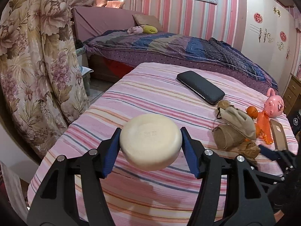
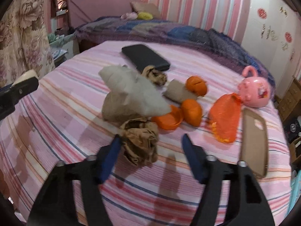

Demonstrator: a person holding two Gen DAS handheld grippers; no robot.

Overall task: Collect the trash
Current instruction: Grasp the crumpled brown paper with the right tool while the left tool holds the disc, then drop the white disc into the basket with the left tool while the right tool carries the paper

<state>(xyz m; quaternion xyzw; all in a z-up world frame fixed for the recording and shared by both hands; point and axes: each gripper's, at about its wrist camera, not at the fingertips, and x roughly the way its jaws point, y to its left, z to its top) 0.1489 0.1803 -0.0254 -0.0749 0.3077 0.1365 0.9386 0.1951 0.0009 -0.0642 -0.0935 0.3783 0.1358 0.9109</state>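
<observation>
A striped pink cloth (image 2: 56, 113) covers the work surface, with a bed (image 1: 169, 45) behind it. Scattered on the cloth, from larger to smaller: a black case (image 2: 144, 57), a tan phone cover (image 2: 254, 141), a pink pig toy (image 2: 255, 91), a pale crumpled paper bag (image 2: 129, 94), an orange plastic bag (image 2: 224, 116), a cardboard tube (image 2: 176, 92), 2 orange fruit pieces (image 2: 191, 112) with an orange peel cup (image 2: 167, 121), and 2 brown paper wads — the nearer paper wad (image 2: 141, 141) lying at the front of the pile.

The left gripper (image 1: 150, 141) is clamped on a round cream soap bar (image 1: 150, 141), both blue pads pressed to its rim; the bar is lifted off the cloth, well apart from the trash pile.

The right gripper (image 2: 150, 150) is blurred by motion. Its fingers stand apart around the nearer paper wad: the left pad (image 2: 111, 154) looks to be touching or just beside the wad, the right pad (image 2: 191, 156) is clear of it — so no grip yet.

Step in hand, as judged: taking the 1st piece of trash, the nearer wad. The next move calls for centring the wad between the pads and closing fully before lifting; crumpled paper is light and yielding, so a shallow pinch may slip. No bin is visible in either view.
</observation>
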